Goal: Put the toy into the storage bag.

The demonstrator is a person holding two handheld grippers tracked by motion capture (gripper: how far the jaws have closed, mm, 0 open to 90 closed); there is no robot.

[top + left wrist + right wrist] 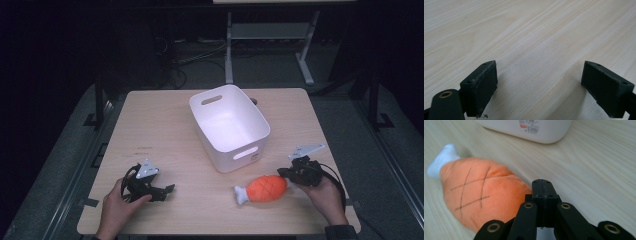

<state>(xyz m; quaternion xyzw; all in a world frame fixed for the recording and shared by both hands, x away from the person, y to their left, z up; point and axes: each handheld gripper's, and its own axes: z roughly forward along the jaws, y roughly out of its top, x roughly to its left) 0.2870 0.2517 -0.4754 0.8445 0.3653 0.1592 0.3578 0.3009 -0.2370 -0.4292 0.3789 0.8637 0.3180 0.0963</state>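
An orange plush drumstick [267, 188] with a white bone end lies on the wooden table [165, 130] near its front right. My right gripper [283, 173] rests at the toy's right end, jaws pressed together with nothing between them; in the right gripper view it [542, 185] sits just right of the plush [481, 192]. My left gripper [170, 189] lies at the front left, jaws spread wide. The left gripper view has bare wood between its fingers [481, 85]. A white plastic bin [229, 126] stands empty at the table's middle.
The bin's lower edge with a label [529, 126] is just beyond the toy. Bare wood [536, 37] stretches ahead of the left gripper. Beyond the table stand a dark floor and the legs of another table [305, 65].
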